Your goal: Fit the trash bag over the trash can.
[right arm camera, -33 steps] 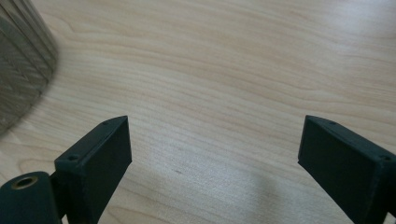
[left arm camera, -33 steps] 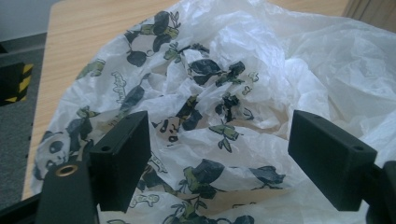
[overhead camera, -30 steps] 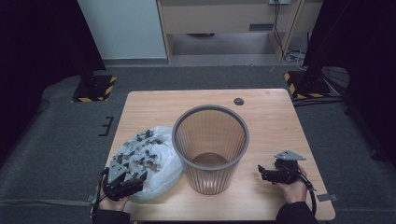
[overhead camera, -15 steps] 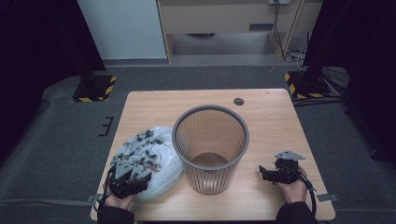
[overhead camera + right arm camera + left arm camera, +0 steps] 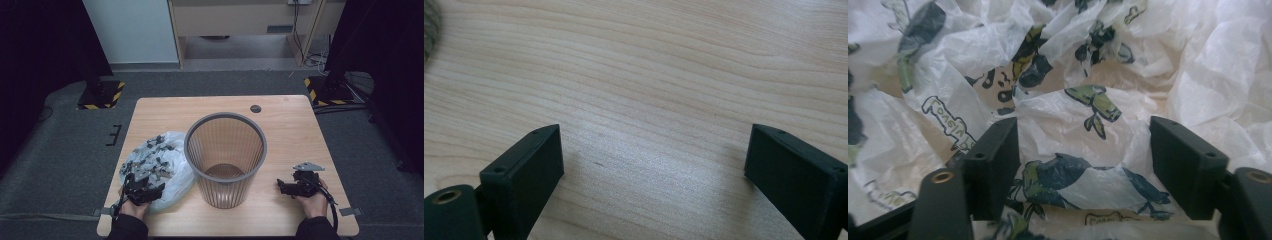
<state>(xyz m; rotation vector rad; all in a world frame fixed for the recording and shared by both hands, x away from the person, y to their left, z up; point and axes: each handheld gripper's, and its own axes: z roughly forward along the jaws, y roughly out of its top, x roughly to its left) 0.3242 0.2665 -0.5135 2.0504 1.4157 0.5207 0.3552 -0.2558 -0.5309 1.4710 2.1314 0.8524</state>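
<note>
**Left gripper set over printed plastic bag, jaws part-way in**

Left gripper (image 5: 141, 188), high view: at the near left of the table (image 5: 295, 130), resting on the near edge of a crumpled plastic bag (image 5: 172, 167). Bag lies flat and bunched just left of the ribbed grey bin (image 5: 225, 155), touching or nearly touching its wall. Right gripper (image 5: 287, 187) rests on bare wood to the bin's right, well apart from the bag. A small dark disc (image 5: 255, 108) is set into the far part of the tabletop.

Left gripper view: jaws have just been closing and stand moderately apart, a raised fold of the bag (image 5: 1083, 175) between them. Pads not visibly pressing on the film; nothing gripped yet.

Right gripper view: jaws wide apart over plain wood (image 5: 649, 85), holding nothing.

Handling, as judged: thin film, very light, limp, slick and crackly; will sag and slide rather than lift as a body. Best taken at a gathered ridge or the rim, several layers pinched together, so the pads bite bulk rather than a single sheet. Tears easily if dragged under load.

Hard to make out: where the bag's mouth lies; whether it holds anything; the film beneath the left hand; the bin's floor, seen dimly through the ribs.
</note>
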